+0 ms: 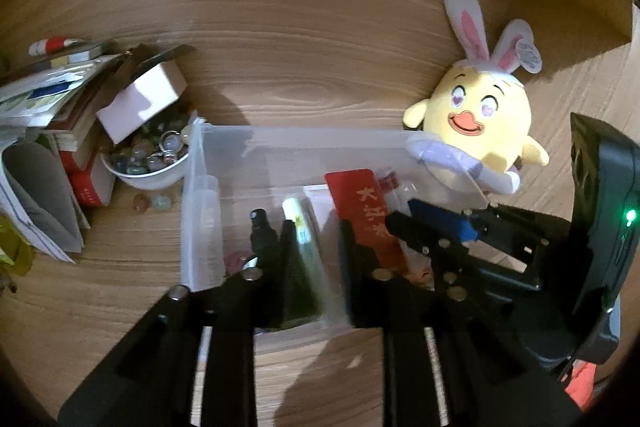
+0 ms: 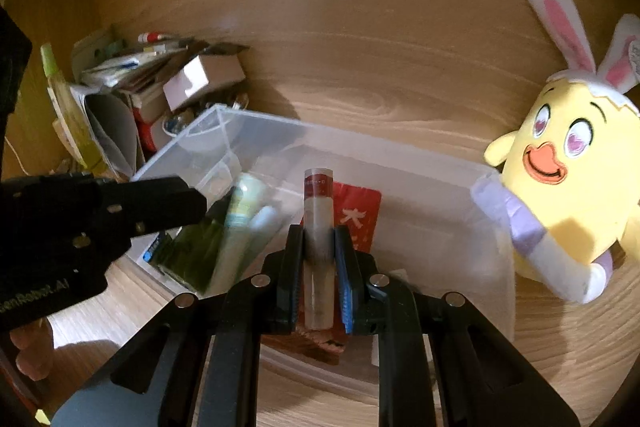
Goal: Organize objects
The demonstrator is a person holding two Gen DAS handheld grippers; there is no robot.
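Observation:
A clear plastic bin point(image 1: 280, 137) point(image 2: 260, 119) stands on the wooden desk. In it lie a red packet point(image 1: 360, 203) point(image 2: 358, 211) and a black spray bottle point(image 1: 260, 227). My left gripper point(image 1: 316, 227) hangs over the bin's left part. A pale green tube with a white cap point(image 1: 302, 227) point(image 2: 240, 219) lies between its jaws, with a gap on the right side, so the pads do not press it. My right gripper point(image 2: 318, 239) is shut on a clear tube with a dark red band point(image 2: 318, 211), held upright over the bin's middle.
A yellow plush chick with rabbit ears point(image 1: 476, 115) point(image 2: 568, 155) leans on the bin's right end. Left of the bin are a white bowl of stones point(image 1: 148, 167), a small white box point(image 1: 140, 103) and a pile of books and papers point(image 1: 48, 115). Loose stones point(image 1: 152, 203) lie nearby.

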